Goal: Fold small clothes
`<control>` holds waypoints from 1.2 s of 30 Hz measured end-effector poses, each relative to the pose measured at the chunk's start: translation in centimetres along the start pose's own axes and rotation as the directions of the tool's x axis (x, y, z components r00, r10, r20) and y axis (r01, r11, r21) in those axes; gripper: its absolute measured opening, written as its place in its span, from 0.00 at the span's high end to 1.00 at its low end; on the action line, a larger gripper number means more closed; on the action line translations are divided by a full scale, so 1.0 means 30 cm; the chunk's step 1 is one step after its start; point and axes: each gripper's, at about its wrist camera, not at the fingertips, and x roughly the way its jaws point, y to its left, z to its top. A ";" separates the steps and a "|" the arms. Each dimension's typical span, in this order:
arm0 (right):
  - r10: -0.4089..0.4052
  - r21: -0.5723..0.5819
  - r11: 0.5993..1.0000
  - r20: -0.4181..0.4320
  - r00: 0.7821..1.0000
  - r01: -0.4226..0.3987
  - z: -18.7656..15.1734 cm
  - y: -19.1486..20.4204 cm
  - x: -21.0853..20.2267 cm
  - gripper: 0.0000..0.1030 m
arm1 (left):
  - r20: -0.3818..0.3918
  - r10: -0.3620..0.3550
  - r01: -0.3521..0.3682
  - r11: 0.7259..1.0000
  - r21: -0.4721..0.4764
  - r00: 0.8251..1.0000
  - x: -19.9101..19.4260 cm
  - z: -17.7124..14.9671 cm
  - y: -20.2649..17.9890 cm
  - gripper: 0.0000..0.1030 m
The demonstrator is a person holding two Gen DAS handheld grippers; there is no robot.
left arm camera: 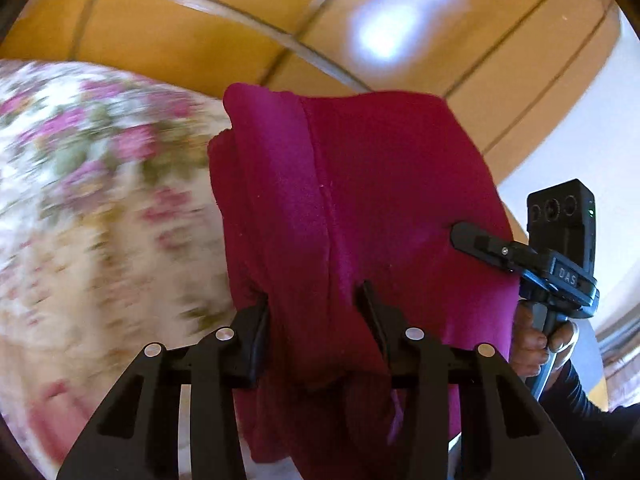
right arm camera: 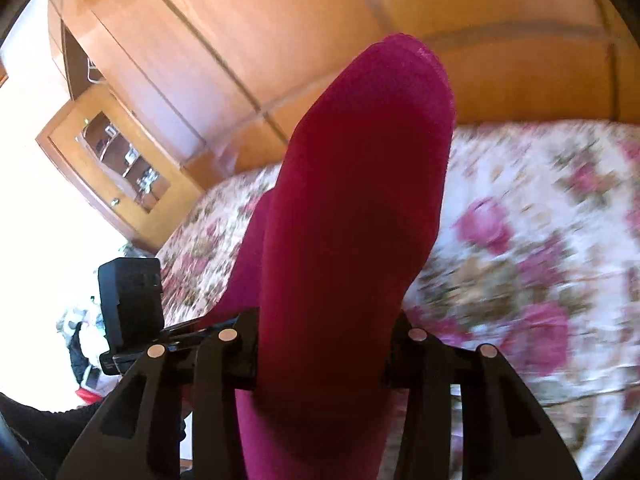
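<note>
A magenta garment (left arm camera: 360,180) hangs bunched in the air above a floral bedspread (left arm camera: 100,200). My left gripper (left arm camera: 314,296) is shut on a thick fold of it, with the cloth squeezed between both pads and drooping below them. In the right wrist view the same magenta garment (right arm camera: 360,160) rises in a tall fold out of my right gripper (right arm camera: 324,320), which is shut on it too. The other handheld unit shows at the garment's right edge, one of its fingers (left arm camera: 476,242) lying against the cloth and a hand (left arm camera: 532,344) on its handle.
The bedspread (right arm camera: 520,220) fills the space under both grippers. Orange wooden wardrobe doors (right arm camera: 240,40) stand behind the bed, with a glass-fronted cabinet (right arm camera: 120,160) to the left. A small pile of other clothes (right arm camera: 84,340) lies at the far left edge.
</note>
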 end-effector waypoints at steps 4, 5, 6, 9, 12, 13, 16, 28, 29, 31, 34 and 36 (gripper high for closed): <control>-0.083 0.043 0.996 0.098 0.992 0.079 0.008 -0.120 -0.179 0.60 | -0.036 -0.046 0.050 0.993 0.106 0.998 0.166 0.085 -0.211 0.60; -0.110 0.064 0.993 0.124 0.986 0.102 0.008 -0.163 -0.232 0.60 | -0.048 -0.059 0.065 0.987 0.145 0.997 0.219 0.109 -0.281 0.60; -0.142 0.086 0.988 0.152 0.978 0.130 0.007 -0.210 -0.292 0.60 | -0.060 -0.067 0.076 0.982 0.173 0.996 0.262 0.126 -0.333 0.60; -0.228 0.172 0.966 0.216 0.949 0.193 -0.001 -0.351 -0.443 0.60 | -0.108 -0.082 0.109 0.956 0.271 0.991 0.433 0.183 -0.519 0.60; -0.325 0.257 0.930 0.248 0.912 0.262 -0.028 -0.501 -0.560 0.60 | -0.171 -0.048 0.102 0.940 0.325 0.984 0.632 0.209 -0.663 0.60; -0.367 0.290 0.911 0.250 0.896 0.292 -0.042 -0.547 -0.583 0.60 | -0.185 -0.013 0.078 0.933 0.352 0.983 0.691 0.203 -0.697 0.60; -0.519 0.433 0.807 0.196 0.832 0.401 -0.132 -0.751 -0.632 0.60 | -0.242 0.199 -0.062 0.877 0.477 0.950 0.903 0.129 -0.785 0.60; -0.613 0.584 0.673 0.098 0.784 0.453 -0.329 -0.898 -0.605 0.22 | -0.249 0.234 -0.099 0.884 0.457 0.940 0.927 0.047 -0.750 0.53; -0.685 0.562 0.638 0.101 0.722 0.527 -0.318 -0.842 -0.634 0.22 | -0.226 0.225 -0.102 0.885 0.455 0.948 0.906 0.049 -0.759 0.53; -0.745 0.522 0.616 0.142 0.652 0.590 -0.302 -0.743 -0.666 0.23 | -0.172 0.244 -0.134 0.866 0.481 0.954 0.883 0.036 -0.788 0.53; -0.703 0.455 0.684 0.203 0.681 0.570 -0.288 -0.610 -0.653 0.28 | -0.158 0.324 -0.199 0.828 0.525 0.933 0.929 0.001 -0.793 0.53; -0.706 0.403 0.686 0.165 0.689 0.606 -0.286 -0.571 -0.576 0.28 | -0.165 0.347 -0.218 0.828 0.517 0.923 0.955 -0.012 -0.784 0.50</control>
